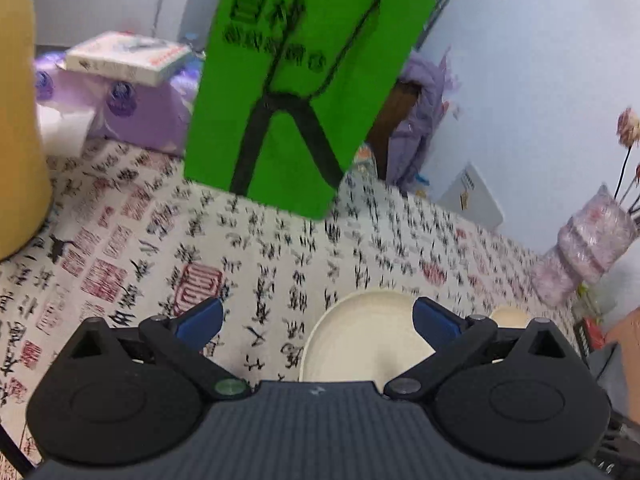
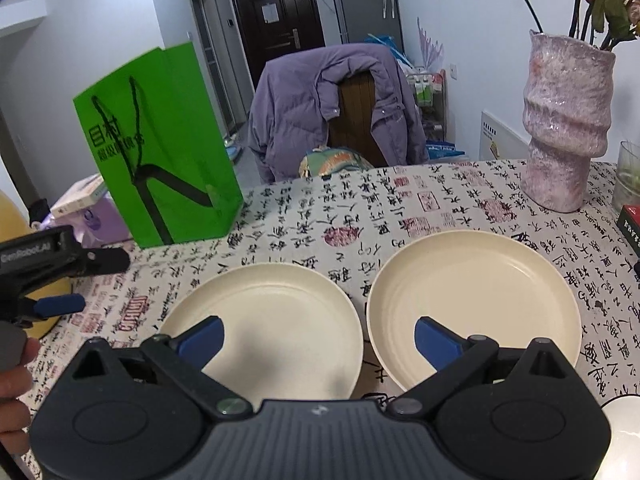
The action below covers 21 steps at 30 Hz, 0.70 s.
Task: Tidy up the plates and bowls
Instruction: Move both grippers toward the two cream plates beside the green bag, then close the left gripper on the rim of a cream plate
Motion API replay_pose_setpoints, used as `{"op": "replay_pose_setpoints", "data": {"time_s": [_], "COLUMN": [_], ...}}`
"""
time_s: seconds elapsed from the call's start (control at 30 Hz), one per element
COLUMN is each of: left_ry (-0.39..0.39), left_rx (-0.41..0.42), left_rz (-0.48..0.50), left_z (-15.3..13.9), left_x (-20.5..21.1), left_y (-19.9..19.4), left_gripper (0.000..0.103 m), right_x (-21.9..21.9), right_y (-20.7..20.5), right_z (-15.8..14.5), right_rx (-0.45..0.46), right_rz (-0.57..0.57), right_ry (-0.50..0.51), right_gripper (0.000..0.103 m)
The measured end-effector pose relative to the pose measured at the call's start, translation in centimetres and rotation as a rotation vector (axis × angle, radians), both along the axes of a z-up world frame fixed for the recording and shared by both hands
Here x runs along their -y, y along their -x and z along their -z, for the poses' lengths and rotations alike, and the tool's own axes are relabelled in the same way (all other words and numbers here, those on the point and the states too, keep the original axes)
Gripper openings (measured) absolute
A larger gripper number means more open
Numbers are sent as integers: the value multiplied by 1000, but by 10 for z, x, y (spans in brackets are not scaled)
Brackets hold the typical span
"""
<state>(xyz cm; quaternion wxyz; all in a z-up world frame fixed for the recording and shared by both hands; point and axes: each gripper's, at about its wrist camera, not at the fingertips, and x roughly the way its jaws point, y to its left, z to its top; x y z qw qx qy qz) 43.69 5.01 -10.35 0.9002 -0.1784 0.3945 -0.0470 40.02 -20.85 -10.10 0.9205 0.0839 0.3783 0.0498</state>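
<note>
Two cream plates lie side by side on the calligraphy-print tablecloth (image 2: 400, 200). In the right wrist view the left plate (image 2: 272, 320) and the right plate (image 2: 480, 296) sit just ahead of my right gripper (image 2: 318, 342), which is open above the gap between them and holds nothing. The left gripper (image 2: 64, 280) shows at the left edge of that view, held by a hand, well left of the plates. In the left wrist view my left gripper (image 1: 318, 324) is open and empty, with one cream plate (image 1: 360, 332) low between its fingers and a second plate's rim (image 1: 510, 316) behind the right finger.
A green paper bag (image 2: 160, 152) stands at the table's far left. A pink textured vase (image 2: 564, 128) with flowers stands at the far right, beside a glass (image 2: 630, 172) and a dark box (image 2: 630, 220). A chair with a purple jacket (image 2: 332, 108) is behind the table. A yellow object (image 1: 20, 112) lies left.
</note>
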Motion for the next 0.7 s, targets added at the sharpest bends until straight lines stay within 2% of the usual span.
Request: {"op": "replay_pose_setpoints", "data": {"time_s": [0.1,0.23,0.33,0.4,0.6,0.7], "left_ry": [-2,-7,25,37,8,5], "left_rx": [-53,-65,-91,-111,-164,-175], "left_rz": [12,51,71,80,89,93], "left_z": [11,16,21,25,33,34], "left_x": [-2,0,-1,-1,2,3], "left_y": [-6,-8,-8,-11,-14,-14], "left_gripper": [102,99,92,83,65,61], "right_x": [-1,-5,-7,-8,-15,-16], "right_y": [-4,-7,-9,-11,-18,-21], "right_z": [3,8,13,16,31,35], "right_rx": [-28,-59,-89,-109,-166,-185], "right_rz": [0,13,30,35,62,77], "right_ry": [-13,-10,-17,-19,-1,2], "right_gripper": [100,97,97,96,87,79]}}
